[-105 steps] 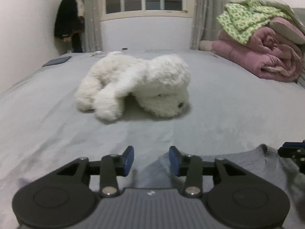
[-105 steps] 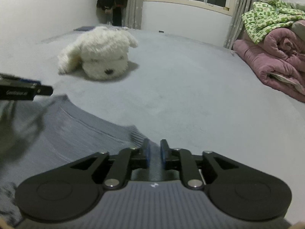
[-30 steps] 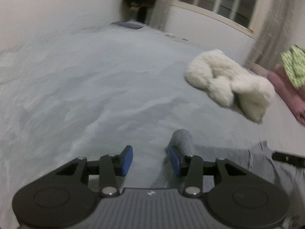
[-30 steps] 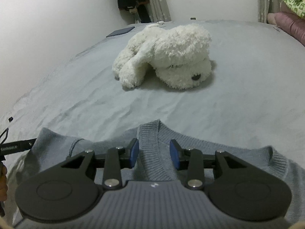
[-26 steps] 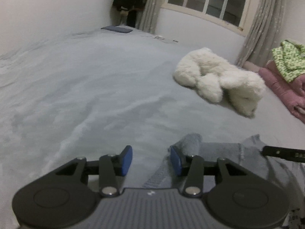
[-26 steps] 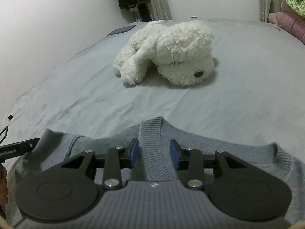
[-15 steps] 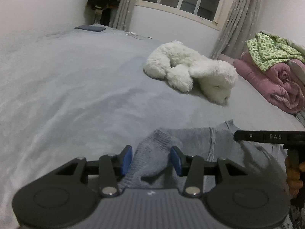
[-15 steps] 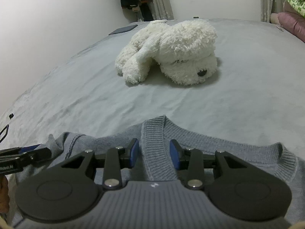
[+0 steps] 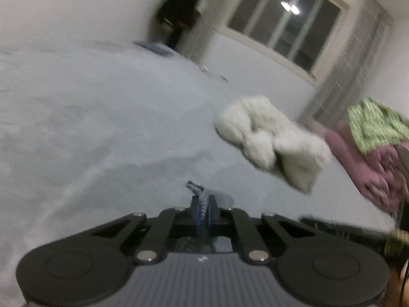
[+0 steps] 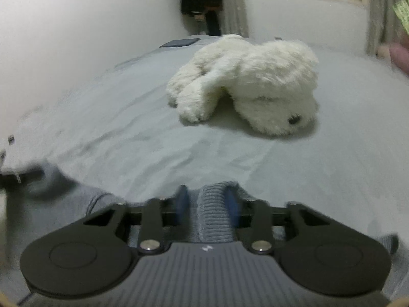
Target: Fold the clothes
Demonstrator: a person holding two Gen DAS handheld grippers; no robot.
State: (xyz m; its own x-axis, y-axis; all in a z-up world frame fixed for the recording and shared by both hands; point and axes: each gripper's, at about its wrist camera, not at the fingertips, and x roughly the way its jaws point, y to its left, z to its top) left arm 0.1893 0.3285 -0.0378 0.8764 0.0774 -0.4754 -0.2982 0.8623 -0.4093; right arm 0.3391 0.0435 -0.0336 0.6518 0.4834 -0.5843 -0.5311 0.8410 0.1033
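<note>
**Ana:** Down on the grey bed, both sets of tongs are into the grey sweater. What worries you from here?

**Ben:** The left side. The left tongs have just snapped together on a thin twist of knit, and only a small tuft pokes out past the tips. With a pinch that shallow, I'd say one firm lift could pull the fabric straight out.

**Ana:** And the right?

**Ben:** The right tongs have just been closing too, but in their view the blue pads stand apart, with a ribbed band of the sweater bunched up between them. It touches the right-hand pad; there looks to be a gap at the left one, so I wouldn't call that a grip yet. If the person lifts now, one corner comes up and the other stays flat, and the fold goes crooked.

**Ana:** Anything in the way?

**Ben:** The white plush dog lies further up the bed, well apart from the sweater. Only a long forward sweep would reach it, I reckon. The pink and green bedding is off to the right, out of play.

**Ana:** So where exactly is the sweater?

**Ben:** Spread low on the bed, right under and around both tools. In the right view it runs from the lower left to the lower right corner, its ribbed band rising between the fingers.
</note>
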